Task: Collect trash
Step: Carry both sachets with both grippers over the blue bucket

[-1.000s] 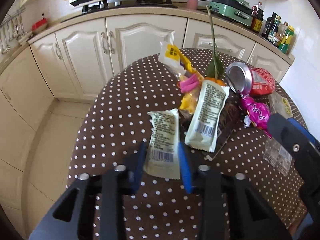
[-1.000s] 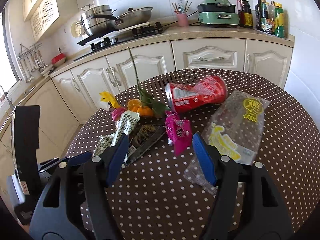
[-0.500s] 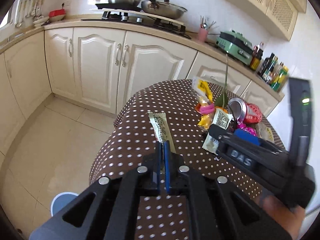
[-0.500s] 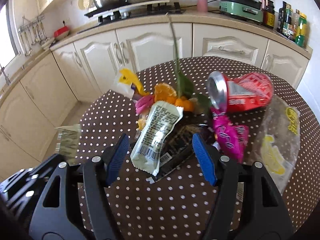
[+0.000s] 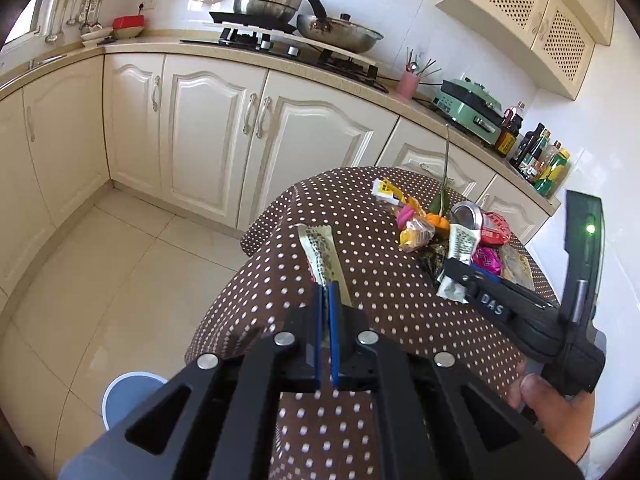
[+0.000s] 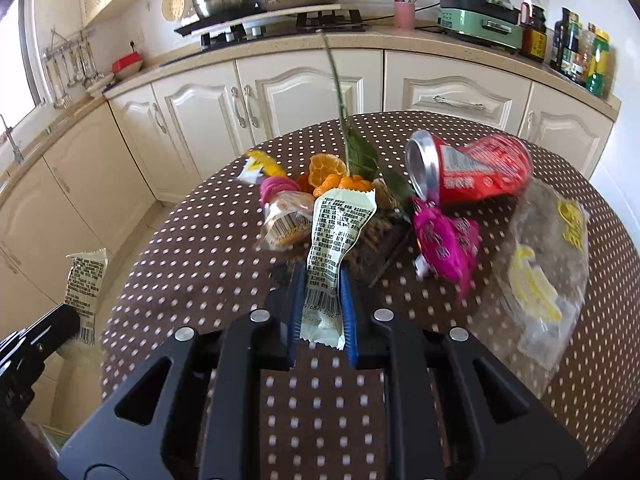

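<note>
My left gripper (image 5: 326, 292) is shut on a pale green snack wrapper (image 5: 320, 252), which it holds up over the table's left edge; the same wrapper (image 6: 86, 280) shows at the left of the right wrist view. My right gripper (image 6: 322, 276) is low over the trash pile. Its jaws are closing on a second pale green wrapper (image 6: 340, 224), and the blue pads touch both of its sides. From the left wrist view that gripper (image 5: 460, 276) and a hand (image 5: 552, 404) are at the right.
The brown dotted table (image 6: 200, 260) holds a red can (image 6: 476, 168), a pink wrapper (image 6: 444, 240), a clear bag (image 6: 548, 272), orange peel (image 6: 328, 172) and a leafy stem. A round pale blue bin (image 5: 132, 392) stands on the tiled floor, lower left. Cream cabinets lie behind.
My left gripper shut on the first wrapper and carried it up and left, away from the pile. My right gripper moved in over the pile and narrowed around the second wrapper.
</note>
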{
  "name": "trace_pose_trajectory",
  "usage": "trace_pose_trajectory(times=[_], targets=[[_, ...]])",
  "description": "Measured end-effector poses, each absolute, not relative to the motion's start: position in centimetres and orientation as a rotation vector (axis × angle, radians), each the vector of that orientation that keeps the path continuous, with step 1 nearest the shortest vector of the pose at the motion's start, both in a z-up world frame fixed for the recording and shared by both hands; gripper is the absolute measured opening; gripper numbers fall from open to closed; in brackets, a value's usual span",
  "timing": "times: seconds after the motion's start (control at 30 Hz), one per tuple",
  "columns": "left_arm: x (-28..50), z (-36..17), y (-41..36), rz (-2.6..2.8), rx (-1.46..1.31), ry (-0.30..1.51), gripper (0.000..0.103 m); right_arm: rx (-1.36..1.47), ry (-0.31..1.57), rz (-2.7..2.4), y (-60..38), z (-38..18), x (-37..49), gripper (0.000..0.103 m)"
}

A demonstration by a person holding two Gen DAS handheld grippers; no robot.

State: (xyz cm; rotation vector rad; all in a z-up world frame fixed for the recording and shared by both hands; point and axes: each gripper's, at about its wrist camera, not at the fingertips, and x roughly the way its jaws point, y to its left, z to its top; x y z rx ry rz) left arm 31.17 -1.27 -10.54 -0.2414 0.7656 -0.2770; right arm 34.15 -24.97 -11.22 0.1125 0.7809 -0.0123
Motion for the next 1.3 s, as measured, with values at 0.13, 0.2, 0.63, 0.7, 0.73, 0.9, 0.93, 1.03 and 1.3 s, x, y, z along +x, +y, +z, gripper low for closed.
trace_pose_trajectory(times=[0.13,0.2,0.63,0.7,0.73,0.9,0.93,1.03,1.3], targets=[[29.1,-10.1,-0.2,-0.285,-0.262,0.757,0.003,0.123,0.731,0.014,-24.5,-9.9,31.6,0.017],[28.0,-9.9,0.4,-0.289,-0.272,0.750,0.003,0.139,0.694,0.032,-24.3,-9.1,30.2,0.017],[20.9,-9.2,5.6,-0.211,-0.296,0.709,0.003,0.156,0.645,0.225,-18.9,-6.5,23.4,0.017],[19.9,-9.5,7.2,-0.182,-0.303,0.708,0.003,0.140,0.654,0.292,-16.0,-6.7,22.6,0.017],[19.4,-9.7,8.3,-0.164,-0.310,0.712,0.003,0.131,0.659,0.326,-14.6,-6.9,22.3,0.017],[17.7,-11.4,13.1,-0.072,-0.342,0.731,0.003,0.093,0.705,0.452,-8.2,-9.1,21.2,0.017],[17.4,-12.0,14.4,-0.050,-0.353,0.741,0.003,0.086,0.715,0.471,-7.1,-9.6,21.2,0.017],[16.8,-14.0,17.3,0.004,-0.376,0.775,0.003,0.069,0.761,0.525,-3.8,-11.6,21.1,0.017],[17.9,-22.3,22.9,0.153,-0.444,0.971,0.003,0.014,0.920,0.592,2.8,-19.3,22.2,0.017]])
